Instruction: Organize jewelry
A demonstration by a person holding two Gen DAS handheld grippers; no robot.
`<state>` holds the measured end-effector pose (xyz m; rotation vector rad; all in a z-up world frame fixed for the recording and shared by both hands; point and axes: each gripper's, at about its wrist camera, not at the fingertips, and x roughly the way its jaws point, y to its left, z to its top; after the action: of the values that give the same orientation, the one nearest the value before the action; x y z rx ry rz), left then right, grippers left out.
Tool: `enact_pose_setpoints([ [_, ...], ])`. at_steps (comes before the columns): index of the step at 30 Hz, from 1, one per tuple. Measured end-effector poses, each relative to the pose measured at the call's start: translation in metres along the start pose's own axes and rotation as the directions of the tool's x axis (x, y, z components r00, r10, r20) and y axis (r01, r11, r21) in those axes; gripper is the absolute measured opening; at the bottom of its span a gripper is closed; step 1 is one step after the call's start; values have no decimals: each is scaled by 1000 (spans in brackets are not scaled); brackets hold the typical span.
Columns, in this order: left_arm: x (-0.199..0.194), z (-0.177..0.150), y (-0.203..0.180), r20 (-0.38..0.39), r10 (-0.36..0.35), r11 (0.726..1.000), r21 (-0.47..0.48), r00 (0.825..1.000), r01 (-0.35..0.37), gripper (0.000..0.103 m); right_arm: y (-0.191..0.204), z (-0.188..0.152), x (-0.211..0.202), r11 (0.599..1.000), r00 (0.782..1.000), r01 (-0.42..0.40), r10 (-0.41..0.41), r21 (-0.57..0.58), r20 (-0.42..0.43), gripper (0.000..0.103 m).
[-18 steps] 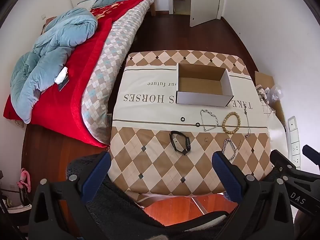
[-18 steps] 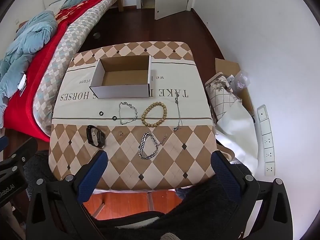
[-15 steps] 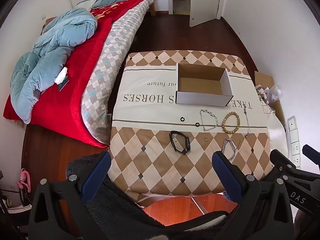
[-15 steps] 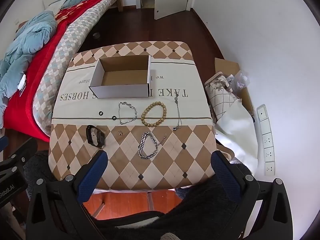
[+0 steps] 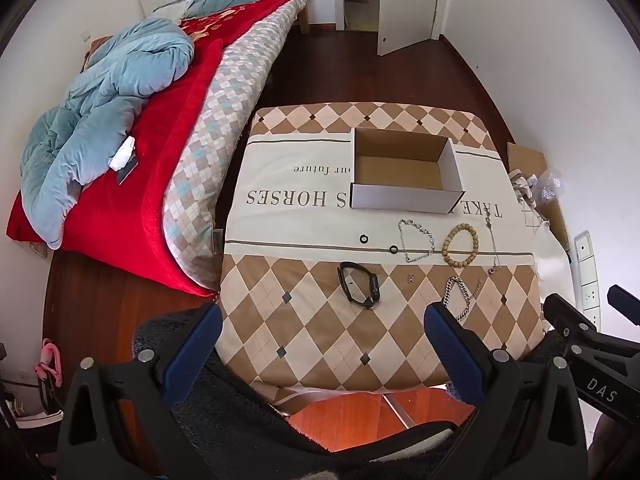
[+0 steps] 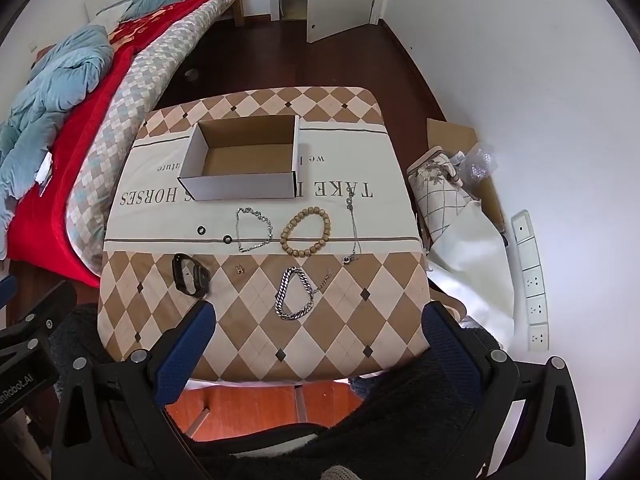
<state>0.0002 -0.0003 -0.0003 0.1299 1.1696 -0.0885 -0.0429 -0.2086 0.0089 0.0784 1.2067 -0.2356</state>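
An open, empty cardboard box [image 5: 404,176] [image 6: 244,160] stands on the table's far half. In front of it lie two small black rings [image 6: 201,230], a thin silver chain [image 6: 252,229], a wooden bead bracelet [image 6: 306,232], a thin necklace with a pendant [image 6: 354,232], a black watch band [image 6: 191,275] [image 5: 358,285], a tiny gold charm [image 6: 239,269] and a thick silver chain bracelet [image 6: 295,293] [image 5: 460,296]. My left gripper [image 5: 322,344] is open and empty above the table's near edge. My right gripper [image 6: 318,340] is open and empty there too.
The table wears a checked cloth [image 6: 248,328] with printed words. A bed [image 5: 120,120] with red and blue covers runs along the left. Bags and a cardboard piece [image 6: 452,200] lie on the floor at the right by the wall. An open door [image 5: 404,4] is at the back.
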Motion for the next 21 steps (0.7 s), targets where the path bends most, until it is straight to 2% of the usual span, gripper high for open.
enact_pose_setpoints([
  [21,-8,2,-6,1,-3,1000,8,1000,3,103,-3,-1,-4,1000,1000,2,-2,1,13,103],
])
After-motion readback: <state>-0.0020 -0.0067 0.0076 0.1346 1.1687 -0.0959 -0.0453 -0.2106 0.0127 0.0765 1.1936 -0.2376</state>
